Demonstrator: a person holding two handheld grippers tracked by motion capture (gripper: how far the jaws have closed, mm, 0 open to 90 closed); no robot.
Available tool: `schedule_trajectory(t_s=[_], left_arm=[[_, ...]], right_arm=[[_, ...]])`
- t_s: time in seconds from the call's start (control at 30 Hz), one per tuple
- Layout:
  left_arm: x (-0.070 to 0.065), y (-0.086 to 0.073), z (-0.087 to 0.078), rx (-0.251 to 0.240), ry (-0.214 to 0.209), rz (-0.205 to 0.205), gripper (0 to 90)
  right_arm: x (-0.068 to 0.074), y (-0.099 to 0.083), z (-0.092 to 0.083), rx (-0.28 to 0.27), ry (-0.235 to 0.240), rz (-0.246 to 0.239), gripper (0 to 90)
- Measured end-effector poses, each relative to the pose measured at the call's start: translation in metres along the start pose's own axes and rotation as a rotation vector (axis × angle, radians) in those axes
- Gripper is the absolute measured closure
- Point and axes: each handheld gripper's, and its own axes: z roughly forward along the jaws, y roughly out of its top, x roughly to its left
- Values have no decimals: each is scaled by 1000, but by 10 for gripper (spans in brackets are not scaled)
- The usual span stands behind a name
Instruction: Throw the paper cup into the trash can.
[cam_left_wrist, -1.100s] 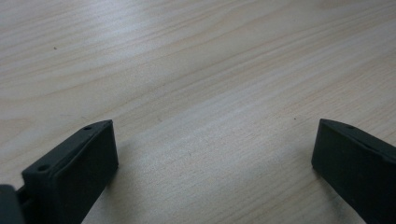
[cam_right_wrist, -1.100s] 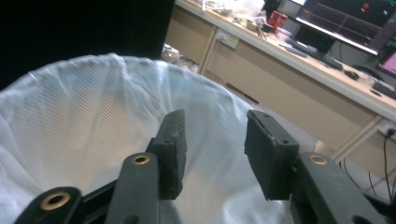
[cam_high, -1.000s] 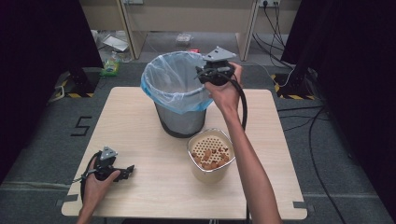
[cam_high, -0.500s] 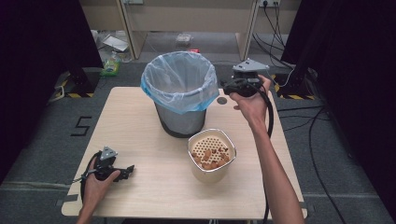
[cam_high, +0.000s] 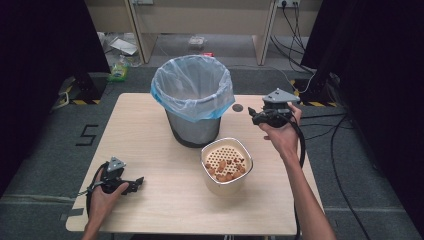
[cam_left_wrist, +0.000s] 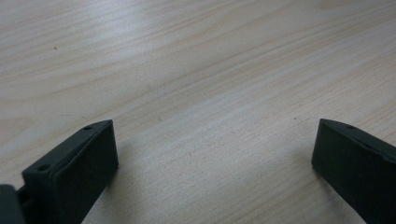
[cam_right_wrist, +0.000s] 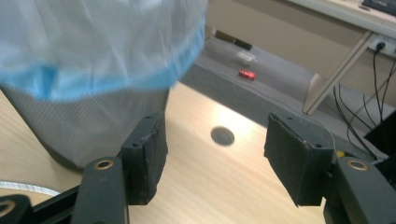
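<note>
While the right claw (cam_high: 256, 116) is hovering with its jaws just having been opening and nothing lying between them, the grey mesh bin (cam_high: 193, 125), lined with crinkly pale-blue plastic, is standing just to its left; the cream perforated basket (cam_high: 226, 166) of brown nuggets is sitting below-left. The left claw (cam_high: 134, 184) is resting wide open and empty on the wood-grain tabletop (cam_high: 150, 130).

Both grippers black: right gripper (cam_high: 256, 115) topped by grey three-cornered plate, black cable trailed behind; brass-ringed screw holes showed behind scuffed pads (cam_right_wrist: 148, 154). Forearms unsleeved.
</note>
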Motion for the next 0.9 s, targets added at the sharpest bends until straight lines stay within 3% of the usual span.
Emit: schedule_trajectory(t_s=[0.33, 0.67, 0.9], left_arm=[[0, 0, 0, 0, 0, 0, 0], [0, 0, 0, 0, 0, -1, 0], [0, 0, 0, 0, 0, 0, 0]], right_arm=[[-3, -47, -5, 27, 5, 41, 386], [4, -98, -1, 65, 13, 100, 376], [3, -133, 1, 112, -22, 133, 365]])
